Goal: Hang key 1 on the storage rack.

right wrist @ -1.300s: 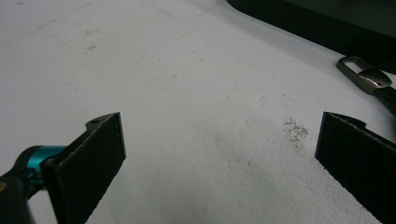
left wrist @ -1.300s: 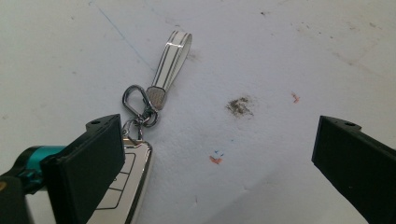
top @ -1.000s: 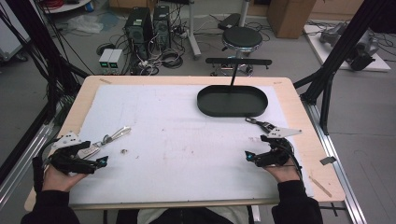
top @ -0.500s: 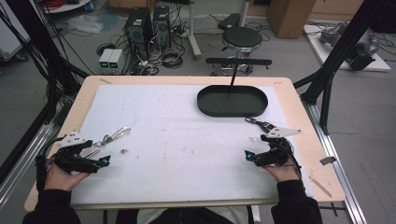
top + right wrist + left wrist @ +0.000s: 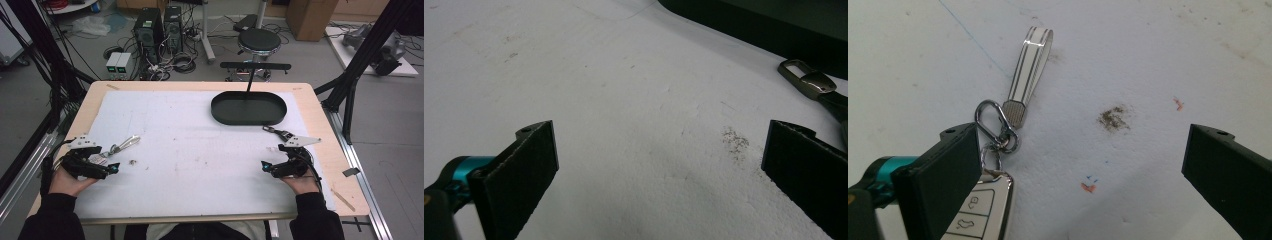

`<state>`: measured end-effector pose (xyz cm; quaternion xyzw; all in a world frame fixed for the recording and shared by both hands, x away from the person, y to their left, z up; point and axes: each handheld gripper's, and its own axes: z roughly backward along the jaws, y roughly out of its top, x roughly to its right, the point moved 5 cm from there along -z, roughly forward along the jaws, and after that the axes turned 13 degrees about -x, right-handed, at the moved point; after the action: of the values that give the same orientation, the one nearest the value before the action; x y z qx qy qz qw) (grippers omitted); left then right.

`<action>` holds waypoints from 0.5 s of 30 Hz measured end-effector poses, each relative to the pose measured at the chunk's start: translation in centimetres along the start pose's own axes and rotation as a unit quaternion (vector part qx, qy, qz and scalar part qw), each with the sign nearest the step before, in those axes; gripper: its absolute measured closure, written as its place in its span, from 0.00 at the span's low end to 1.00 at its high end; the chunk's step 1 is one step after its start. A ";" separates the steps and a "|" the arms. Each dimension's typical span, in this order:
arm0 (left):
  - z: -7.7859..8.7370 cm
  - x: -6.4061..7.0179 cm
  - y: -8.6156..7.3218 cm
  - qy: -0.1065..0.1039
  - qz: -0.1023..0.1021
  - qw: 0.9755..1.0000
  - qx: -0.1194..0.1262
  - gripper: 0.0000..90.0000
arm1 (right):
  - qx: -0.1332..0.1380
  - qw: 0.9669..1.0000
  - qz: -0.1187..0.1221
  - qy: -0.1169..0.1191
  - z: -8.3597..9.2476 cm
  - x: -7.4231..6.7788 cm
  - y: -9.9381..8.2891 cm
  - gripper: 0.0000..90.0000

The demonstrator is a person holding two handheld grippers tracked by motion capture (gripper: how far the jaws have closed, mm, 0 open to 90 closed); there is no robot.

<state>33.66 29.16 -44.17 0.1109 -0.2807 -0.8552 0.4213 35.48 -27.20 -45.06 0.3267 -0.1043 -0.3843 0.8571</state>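
A car key fob with a silver carabiner and a white striped strap lies on the white mat just ahead of my left gripper, which stands open; the fob sits by its left jaw. From above, the strap shows right of the left gripper. My right gripper is open over bare mat. A dark key with a metal clasp lies by its right jaw, also visible from above as the dark key. A black oval tray stands behind.
The tray carries an upright black T-shaped stand. The table's wooden edge frames the mat. Black frame posts rise at both sides. A stool and computers stand on the floor beyond.
My left gripper has drifted a little toward the table's left edge and the person. The right gripper has stayed put.
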 end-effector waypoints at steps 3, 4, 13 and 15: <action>0.1 -0.2 0.9 0.001 -0.009 1.000 -0.010 0.03 | 0.000 1.000 -0.001 -0.001 0.0 0.0 0.0 0.01; 0.1 -0.3 1.1 0.003 -0.012 1.000 -0.014 0.03 | 0.001 1.000 -0.001 -0.002 0.0 0.0 0.0 0.01; -0.9 -1.3 2.6 0.005 -0.031 0.999 -0.043 0.03 | 0.001 1.000 -0.003 -0.001 0.1 0.1 0.0 0.01; -1.4 -1.6 3.2 0.004 -0.037 0.998 -0.056 0.03 | 0.003 1.000 -0.002 -0.001 0.1 0.1 0.0 0.01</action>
<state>37.39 28.35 -43.50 0.1007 -0.2262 -0.8843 0.3958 35.52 -27.29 -44.99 0.3287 -0.1058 -0.3858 0.8555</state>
